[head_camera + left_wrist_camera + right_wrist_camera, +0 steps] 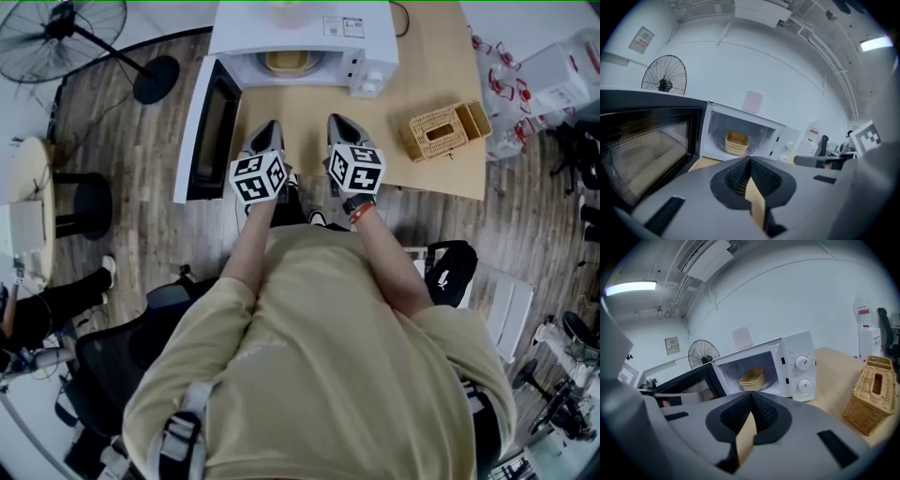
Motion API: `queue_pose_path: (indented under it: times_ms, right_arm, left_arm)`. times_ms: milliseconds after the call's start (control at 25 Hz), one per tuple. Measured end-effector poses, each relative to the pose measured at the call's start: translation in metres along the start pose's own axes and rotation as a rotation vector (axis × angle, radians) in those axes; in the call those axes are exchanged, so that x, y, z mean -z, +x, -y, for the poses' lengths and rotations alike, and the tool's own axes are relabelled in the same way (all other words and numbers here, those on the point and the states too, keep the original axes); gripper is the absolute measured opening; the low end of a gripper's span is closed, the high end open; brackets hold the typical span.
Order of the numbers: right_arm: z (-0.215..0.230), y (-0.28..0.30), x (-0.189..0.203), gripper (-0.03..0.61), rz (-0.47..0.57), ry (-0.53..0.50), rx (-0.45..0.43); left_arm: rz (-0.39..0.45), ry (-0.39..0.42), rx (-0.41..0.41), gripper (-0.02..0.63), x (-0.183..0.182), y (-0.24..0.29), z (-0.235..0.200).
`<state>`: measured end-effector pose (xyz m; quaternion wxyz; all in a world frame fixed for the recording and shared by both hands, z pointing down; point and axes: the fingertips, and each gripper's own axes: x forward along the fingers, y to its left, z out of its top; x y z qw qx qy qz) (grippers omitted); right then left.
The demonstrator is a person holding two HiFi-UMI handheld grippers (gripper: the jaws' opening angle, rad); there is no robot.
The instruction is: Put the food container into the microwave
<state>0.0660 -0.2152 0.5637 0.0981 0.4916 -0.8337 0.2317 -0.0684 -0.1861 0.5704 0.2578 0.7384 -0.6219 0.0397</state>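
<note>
Food container [284,62] sits inside open microwave [305,33] at bench [427,66] far edge; left gripper [269,126] and right gripper [339,120] both clenched on nothing, near the front edge; tub looks like light, stiffish, slick plastic, so I'd grip it by the rim.

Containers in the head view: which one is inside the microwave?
The yellow food container, in the open microwave; the wicker box stands outside on the table.
</note>
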Motion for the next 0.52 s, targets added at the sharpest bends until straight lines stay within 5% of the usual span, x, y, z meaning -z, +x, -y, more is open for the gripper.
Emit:
queue_pose_path:
  times_ms: [520]
  right_arm:
    - [0.011, 0.023, 0.004, 0.025, -0.063, -0.065, 0.009]
  left_arm:
    - [-0.127, -0.004, 0.045, 0.018, 0.016, 0.041, -0.002]
